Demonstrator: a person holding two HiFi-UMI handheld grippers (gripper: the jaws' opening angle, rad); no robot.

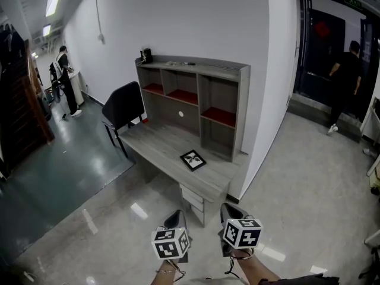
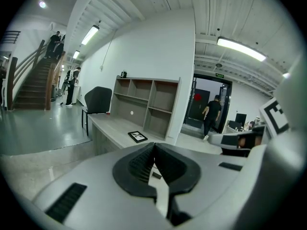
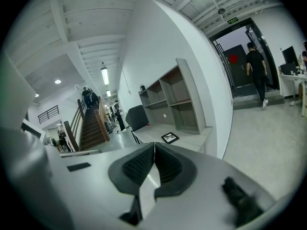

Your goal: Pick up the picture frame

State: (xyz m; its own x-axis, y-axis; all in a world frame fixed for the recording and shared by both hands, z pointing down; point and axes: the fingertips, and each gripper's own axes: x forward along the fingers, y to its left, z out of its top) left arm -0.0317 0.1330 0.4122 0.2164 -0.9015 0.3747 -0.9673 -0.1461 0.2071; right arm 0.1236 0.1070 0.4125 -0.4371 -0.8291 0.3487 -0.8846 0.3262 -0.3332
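Left tongs (image 1: 176,217), right tongs (image 1: 229,209) closed empty; picture frame (image 1: 193,160) apparently flat near desk (image 1: 153,145) edge.

No text is legible from where you stand: the green sign (image 2: 219,75) over the door (image 2: 192,113) is too small to read, the red emblem (image 2: 197,97) on it is a blur, and the left cube (image 1: 171,243) and right cube (image 1: 242,233) show only black-and-white square markers, no lettering.
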